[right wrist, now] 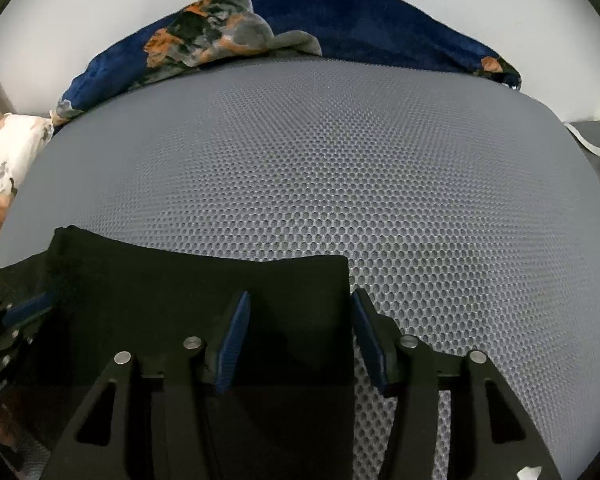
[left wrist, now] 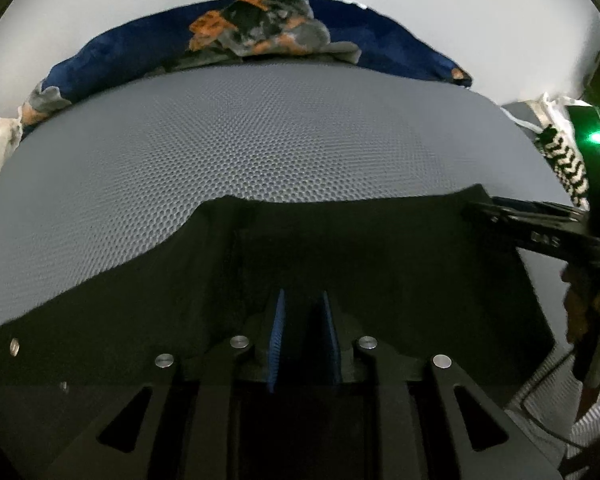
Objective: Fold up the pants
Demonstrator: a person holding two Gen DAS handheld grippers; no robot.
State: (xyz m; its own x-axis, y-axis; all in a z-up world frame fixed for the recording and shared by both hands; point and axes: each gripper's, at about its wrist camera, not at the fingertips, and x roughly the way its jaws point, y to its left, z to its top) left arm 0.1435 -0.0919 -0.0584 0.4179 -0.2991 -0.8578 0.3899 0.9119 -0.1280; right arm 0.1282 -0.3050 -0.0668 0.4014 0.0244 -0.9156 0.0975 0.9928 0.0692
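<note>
The black pants [right wrist: 204, 292] lay on the grey mesh mattress [right wrist: 340, 160], toward its near edge. The right gripper [right wrist: 300, 316] stood spread astride their right-hand edge, pinching nothing. The left gripper [left wrist: 303, 320], jaws narrowly apart, hovered over the cloth; whether it pinched cloth I cannot tell.

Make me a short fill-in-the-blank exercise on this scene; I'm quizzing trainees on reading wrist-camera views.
1. The pants being folded are ____ in colour.
2. They lie on a grey ____ mat with a honeycomb texture.
3. The right tool straddles the pants' ____ edge, one finger over cloth and one over mat.
4. Behind the mat lies a dark ____ blanket with an orange floral print.

Missing words: black; mesh; right; blue
</note>
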